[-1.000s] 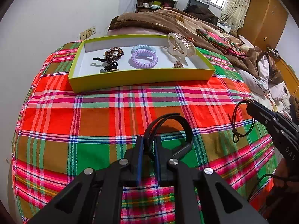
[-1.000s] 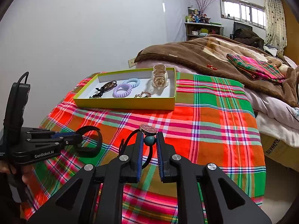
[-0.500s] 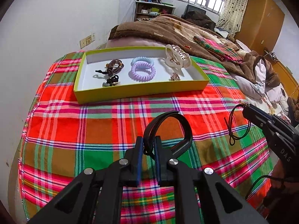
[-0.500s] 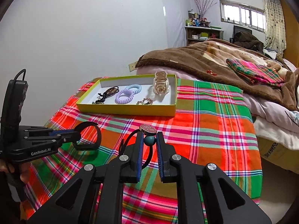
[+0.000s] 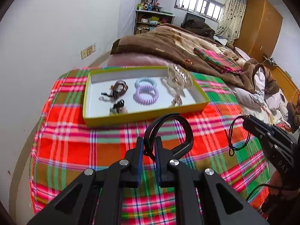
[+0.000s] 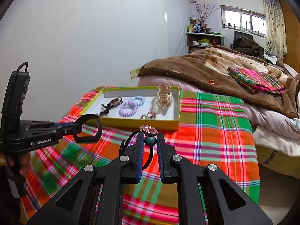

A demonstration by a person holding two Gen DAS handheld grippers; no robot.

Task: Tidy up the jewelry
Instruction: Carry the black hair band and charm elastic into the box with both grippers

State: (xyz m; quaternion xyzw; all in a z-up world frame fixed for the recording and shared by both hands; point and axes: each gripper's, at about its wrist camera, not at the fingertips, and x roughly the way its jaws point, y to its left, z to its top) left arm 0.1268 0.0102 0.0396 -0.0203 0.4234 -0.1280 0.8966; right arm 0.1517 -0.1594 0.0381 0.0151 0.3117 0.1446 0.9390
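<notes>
My left gripper (image 5: 149,146) is shut on a black band bracelet (image 5: 184,129) and holds it above the plaid cloth, near the front wall of the yellow-green tray (image 5: 131,117). It also shows in the right wrist view (image 6: 79,128). My right gripper (image 6: 150,140) is shut on a black cord necklace with a teal bead (image 6: 150,141) and a round pendant (image 6: 149,129). Its cord (image 5: 237,136) hangs from the right gripper in the left wrist view. The tray (image 6: 142,122) holds a purple coil tie (image 5: 146,95), a blue coil tie (image 5: 145,81), a beaded bracelet (image 5: 120,89) and a clear hair claw (image 5: 178,75).
The plaid cloth (image 5: 75,146) covers the near end of a bed. A brown blanket (image 6: 206,69) and a folded plaid cloth (image 6: 256,80) lie behind the tray. A white wall is at the left. The bed edge drops off at the right (image 6: 256,150).
Both grippers have risen and moved toward the tray with their items still held. The tray looks closer to the left gripper in its view.
</notes>
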